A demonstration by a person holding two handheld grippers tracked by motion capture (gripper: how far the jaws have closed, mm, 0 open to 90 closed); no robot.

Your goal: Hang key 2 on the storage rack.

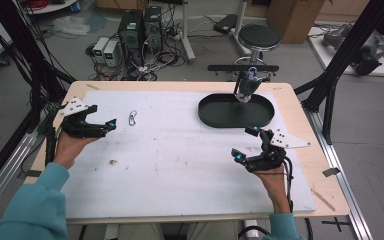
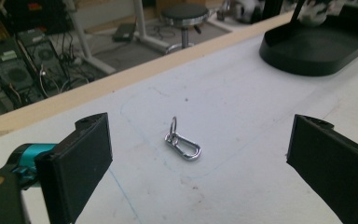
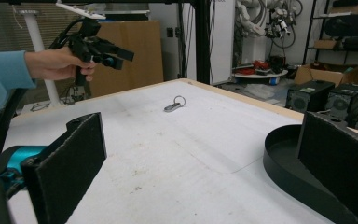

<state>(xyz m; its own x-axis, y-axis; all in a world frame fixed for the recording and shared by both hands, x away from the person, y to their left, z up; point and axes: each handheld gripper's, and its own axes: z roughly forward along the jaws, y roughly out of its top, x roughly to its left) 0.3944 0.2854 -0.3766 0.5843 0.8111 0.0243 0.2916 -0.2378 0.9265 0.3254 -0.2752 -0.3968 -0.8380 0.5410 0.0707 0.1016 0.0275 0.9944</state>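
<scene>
A wooden table (image 1: 300, 107) carries a white foam sheet (image 1: 180, 160) that covers most of its top, leaving a bare wooden margin along the far, left and right edges; the sheet is scuffed and bears faint marks and a small dark speck (image 1: 113, 161) toward its near left. Beyond the far edge, the grey floor holds computer towers (image 1: 141, 27), tangled cables and a round black stool (image 1: 259, 36); black frame struts rise at both sides of the table. A black oval tray (image 1: 215, 117) lies on the far right part of the sheet, with a small dark object (image 1: 246, 86) at its far rim, too blurred to identify. The silver carabiner (image 1: 133, 118) with a ring attached lies flat on the far left part of the sheet, apart from the tray and with open sheet on every side. The left gripper (image 1: 106, 123) is held in the person's left hand (image 1: 69, 147) near the left edge of the table, just left of the carabiner; in the left gripper view its jaws stand wide apart, holding nothing, and the carabiner (image 2: 182, 144) lies ahead between them. The right gripper (image 1: 245, 142) is held in the right hand (image 1: 272, 182) just in front of the tray's near rim, its jaws likewise wide apart and holding nothing. The broad middle and near parts of the sheet between the two grippers lie unoccupied.
</scene>
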